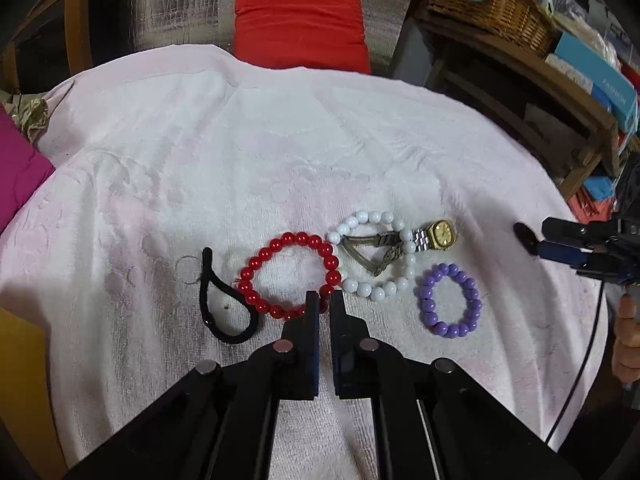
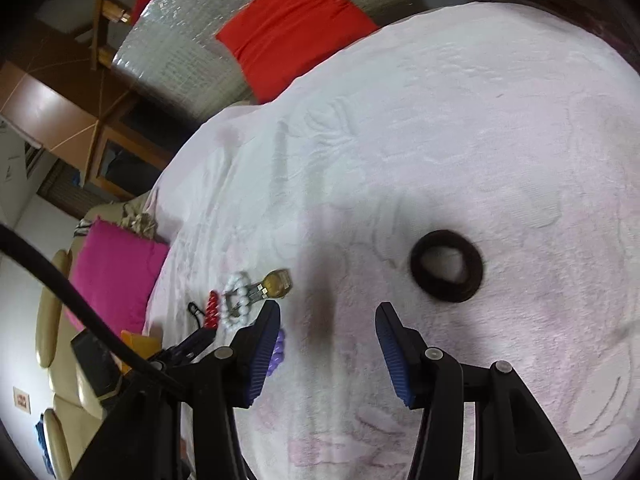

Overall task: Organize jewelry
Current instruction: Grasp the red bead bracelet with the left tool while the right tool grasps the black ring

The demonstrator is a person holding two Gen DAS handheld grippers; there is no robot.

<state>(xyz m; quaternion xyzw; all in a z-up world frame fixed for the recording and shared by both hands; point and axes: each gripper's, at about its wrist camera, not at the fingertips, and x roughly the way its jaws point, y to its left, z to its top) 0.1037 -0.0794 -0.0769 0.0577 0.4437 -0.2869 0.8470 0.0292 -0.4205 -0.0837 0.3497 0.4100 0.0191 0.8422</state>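
In the left wrist view a red bead bracelet (image 1: 290, 276), a white bead bracelet (image 1: 374, 254), a gold watch (image 1: 436, 235), a purple bead bracelet (image 1: 450, 300) and a black strap loop (image 1: 226, 304) lie in a row on the white towel (image 1: 280, 152). My left gripper (image 1: 325, 300) is shut and empty, its tips at the near edge of the red bracelet. My right gripper (image 2: 326, 312) is open and empty above the towel (image 2: 440, 140). A dark hair tie (image 2: 446, 266) lies just beyond its right finger. The right gripper also shows at the right edge of the left wrist view (image 1: 532, 240).
A red cushion (image 1: 300, 24) lies behind the towel. A magenta cushion (image 1: 20, 164) sits at the left. A wooden shelf with a wicker basket (image 1: 492, 8) and boxes stands at the right. A black cable (image 1: 580, 360) hangs near the right hand.
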